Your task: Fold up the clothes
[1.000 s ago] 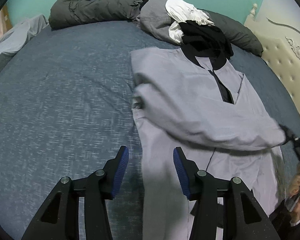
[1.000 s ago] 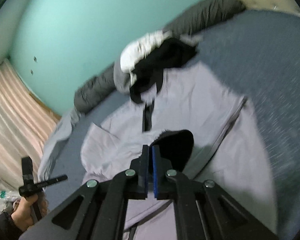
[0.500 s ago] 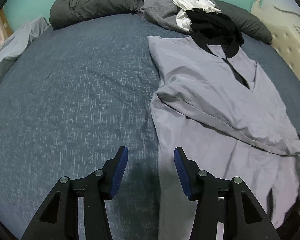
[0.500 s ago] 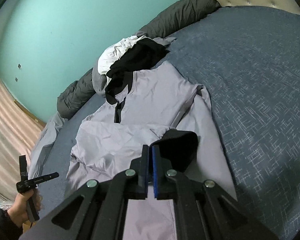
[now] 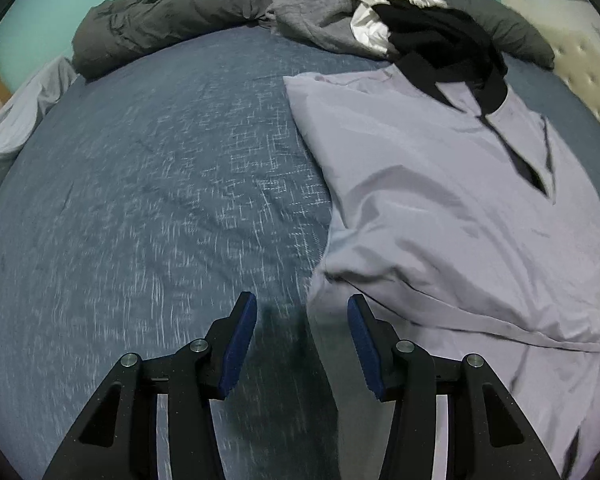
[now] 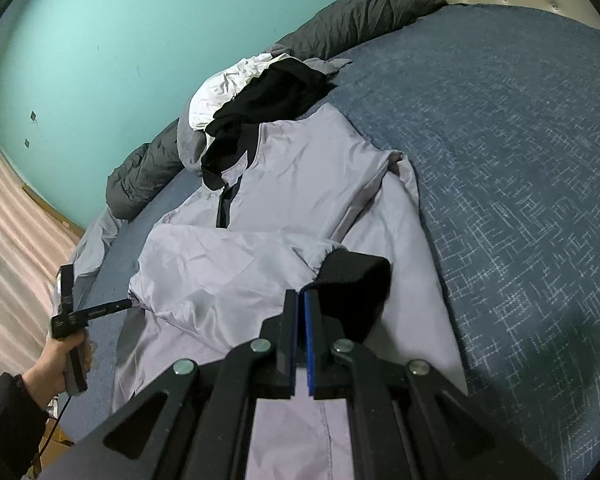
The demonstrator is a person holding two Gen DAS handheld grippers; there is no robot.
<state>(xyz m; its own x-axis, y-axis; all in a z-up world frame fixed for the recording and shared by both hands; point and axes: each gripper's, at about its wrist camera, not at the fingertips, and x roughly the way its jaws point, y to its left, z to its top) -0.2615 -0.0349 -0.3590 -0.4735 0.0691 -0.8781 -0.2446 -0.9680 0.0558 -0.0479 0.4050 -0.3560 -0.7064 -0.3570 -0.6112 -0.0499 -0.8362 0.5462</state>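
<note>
Black cuff (image 6: 352, 280) is clamped in right tool (image 6: 301, 300), left tool (image 5: 302, 320) held apart; sleeve (image 6: 236, 268) should be laid flat across jacket (image 5: 440, 200) before release.

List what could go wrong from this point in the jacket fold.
1. The right hand-held gripper pinches only the black cuff; a tug may slip it free or drag the folded sleeve askew.
2. The jacket's collar lies under the black garment, which may get dragged along.

Lilac jacket (image 5: 440, 200) with black cuff (image 6: 352, 284) on blue-flecked bedspread (image 5: 160, 200).
</note>
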